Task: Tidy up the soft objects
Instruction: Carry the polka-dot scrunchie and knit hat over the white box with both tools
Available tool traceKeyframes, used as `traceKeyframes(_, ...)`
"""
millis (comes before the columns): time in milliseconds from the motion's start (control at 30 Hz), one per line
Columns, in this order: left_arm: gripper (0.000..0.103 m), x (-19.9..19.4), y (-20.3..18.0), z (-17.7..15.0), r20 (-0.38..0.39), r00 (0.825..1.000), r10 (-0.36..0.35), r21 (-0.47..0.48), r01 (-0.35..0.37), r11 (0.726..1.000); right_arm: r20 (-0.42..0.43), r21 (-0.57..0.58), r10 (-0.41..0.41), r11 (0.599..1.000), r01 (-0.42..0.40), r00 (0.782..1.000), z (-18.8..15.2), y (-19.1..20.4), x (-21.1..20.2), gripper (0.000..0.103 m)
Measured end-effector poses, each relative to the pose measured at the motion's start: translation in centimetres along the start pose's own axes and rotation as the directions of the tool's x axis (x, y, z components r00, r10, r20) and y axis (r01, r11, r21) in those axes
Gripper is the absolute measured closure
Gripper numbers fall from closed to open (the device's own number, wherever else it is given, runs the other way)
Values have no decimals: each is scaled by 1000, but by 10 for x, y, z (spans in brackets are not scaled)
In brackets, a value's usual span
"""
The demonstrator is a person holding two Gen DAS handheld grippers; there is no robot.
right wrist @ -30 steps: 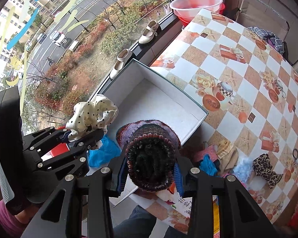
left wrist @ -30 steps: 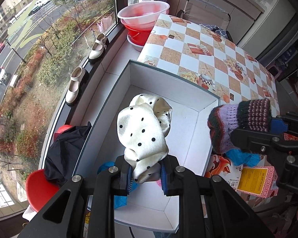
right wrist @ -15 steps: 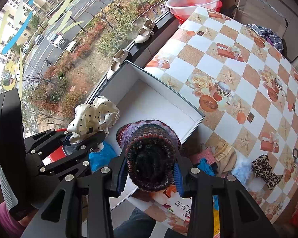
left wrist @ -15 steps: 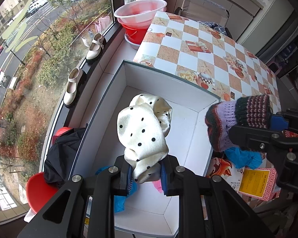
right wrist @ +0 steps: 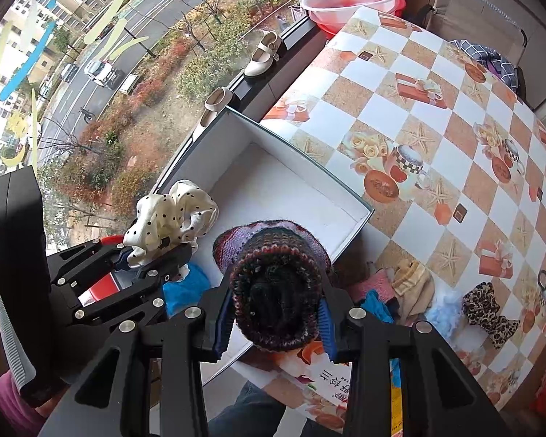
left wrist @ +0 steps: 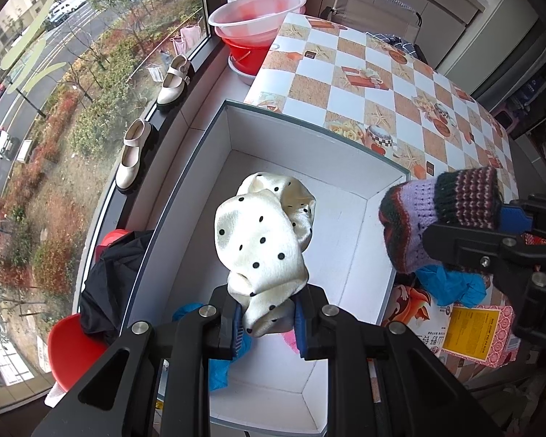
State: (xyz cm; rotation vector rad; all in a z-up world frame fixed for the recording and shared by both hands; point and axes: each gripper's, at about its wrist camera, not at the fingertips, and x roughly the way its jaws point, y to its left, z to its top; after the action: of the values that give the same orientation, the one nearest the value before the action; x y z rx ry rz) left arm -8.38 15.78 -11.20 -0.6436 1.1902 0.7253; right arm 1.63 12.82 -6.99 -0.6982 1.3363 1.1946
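Above the white box (left wrist: 302, 138), in the left wrist view, we are clenching our left gripper (left wrist: 267, 318) on the dotted scarf (left wrist: 262, 240). In the right wrist view, our right gripper (right wrist: 275, 322) is grasping the knitted hat (right wrist: 276, 284) over the box's near corner by the tabletop (right wrist: 436, 116).

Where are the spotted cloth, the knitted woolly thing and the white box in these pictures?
spotted cloth (left wrist: 262, 240), left wrist view, on its bulging middle fold.
knitted woolly thing (right wrist: 276, 291), right wrist view, on its dark striped top.
white box (left wrist: 309, 134), left wrist view, on its far wall.
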Motion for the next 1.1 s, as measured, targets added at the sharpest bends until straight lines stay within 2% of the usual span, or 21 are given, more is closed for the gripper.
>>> traceKeyframes(333, 79, 9, 2, -12, -23, 1000, -2, -3, 2, 1000, -13, -1, -3, 1000, 3, 1000, -2, 0, 6, 63)
traceKeyframes(667, 79, 12, 4, -10, -31, 1000, 4, -4, -4, 1000, -17, -1, -5, 1000, 5, 1000, -1, 0, 9, 63)
traceKeyframes(1100, 79, 28, 1, -28, -85, 996, 0, -5, -1, 1000, -39, -2, -8, 1000, 8, 999, -7, -1, 17, 63)
